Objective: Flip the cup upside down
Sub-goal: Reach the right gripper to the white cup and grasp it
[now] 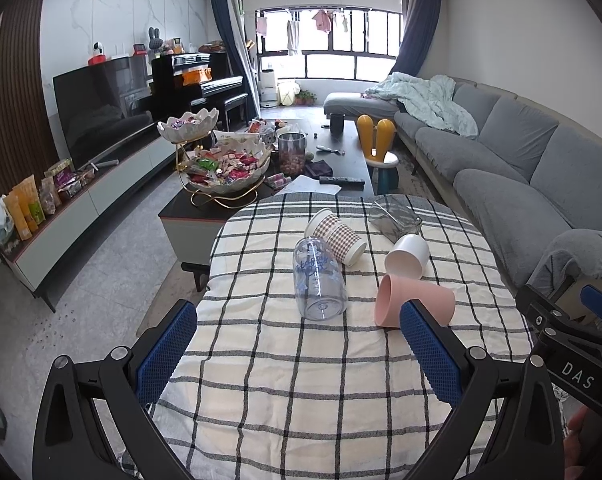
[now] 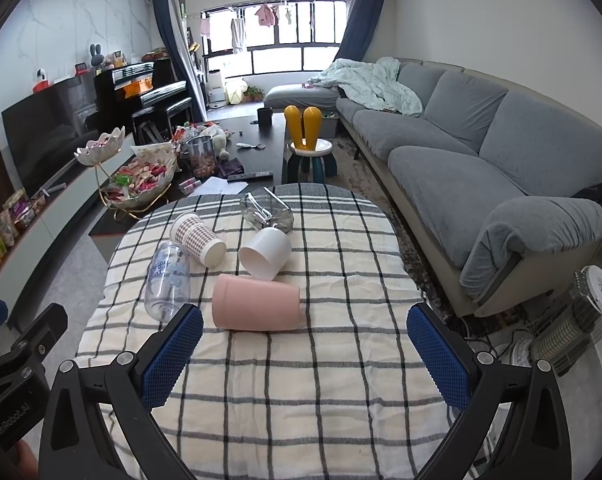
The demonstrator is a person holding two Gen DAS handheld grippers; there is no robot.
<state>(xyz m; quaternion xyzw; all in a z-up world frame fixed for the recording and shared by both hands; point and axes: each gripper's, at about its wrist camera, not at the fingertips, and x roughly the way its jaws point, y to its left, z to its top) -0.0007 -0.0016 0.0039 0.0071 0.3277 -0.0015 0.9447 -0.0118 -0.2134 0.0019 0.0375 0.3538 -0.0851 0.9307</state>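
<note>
Five cups lie on their sides on the checked tablecloth (image 2: 301, 380): pink cup (image 2: 257, 307), white cup (image 2: 266, 253), checked paper cup (image 2: 197, 240), clear printed cup (image 1: 319, 280), grey glass cup (image 2: 267, 208). The pink cup lies just ahead of the right gripper (image 2: 305, 356), nearer its left finger. The left gripper (image 1: 301, 354) is level beside it; both spread wide, holding nothing.

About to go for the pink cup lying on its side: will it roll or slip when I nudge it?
The pink cup lies on its side on the checked cloth, so it will probably roll, curving since it tapers. It looks empty, likely light. The smooth wall may slip, though the cloth should damp it.
</note>
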